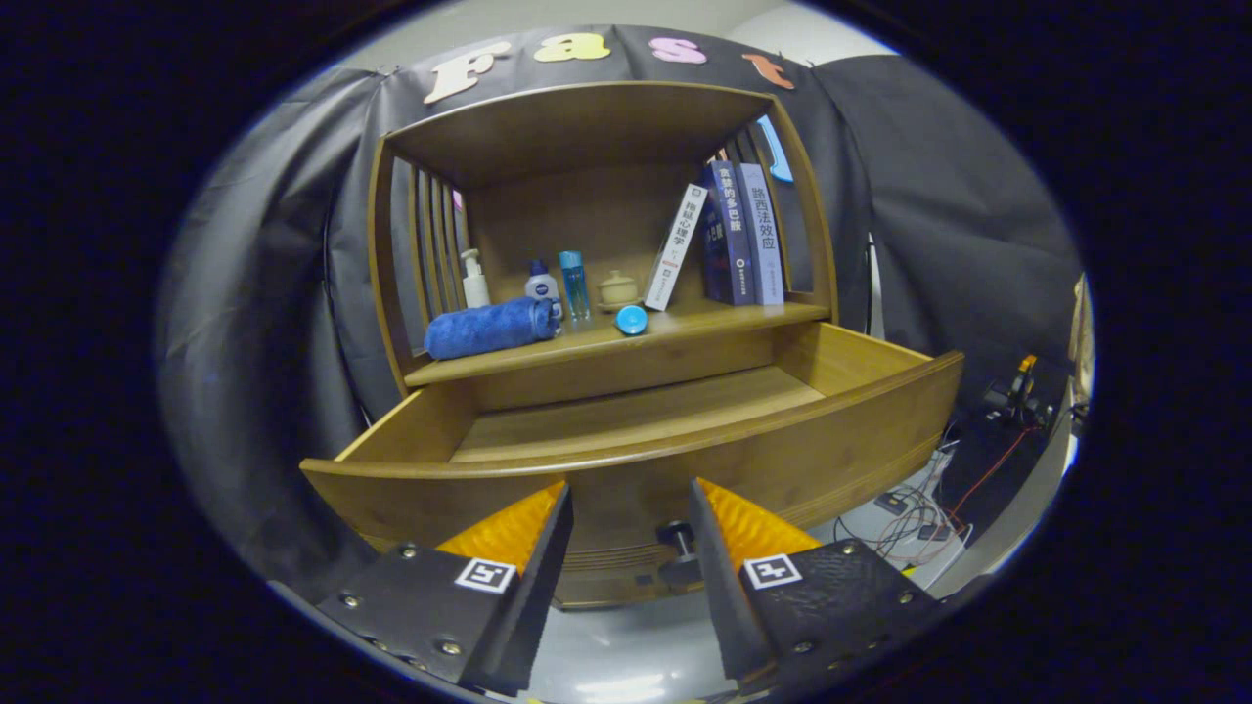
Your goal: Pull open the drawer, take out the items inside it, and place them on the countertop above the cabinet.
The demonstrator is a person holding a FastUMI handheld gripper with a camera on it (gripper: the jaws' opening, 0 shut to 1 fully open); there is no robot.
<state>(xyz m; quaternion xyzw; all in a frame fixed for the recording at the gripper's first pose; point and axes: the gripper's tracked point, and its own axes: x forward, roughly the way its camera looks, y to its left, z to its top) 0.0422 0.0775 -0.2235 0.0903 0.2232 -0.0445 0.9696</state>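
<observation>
We see the gripper [631, 508] as two wedge-shaped fingers [509, 533] that taper toward their tips, each with a ribbed, ridged pad on its upper face. Behind the pads sit dark, flat mounting blocks with a slightly textured surface (the right one looks pebbled). Each block carries a small square black-and-white marker near its front corner, and we count several round silver screw heads along the edges of both blocks.

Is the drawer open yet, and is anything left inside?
Open: the drawer is pulled well out below the countertop. Its visible floor looks bare. The gripper is open before the knob.
</observation>
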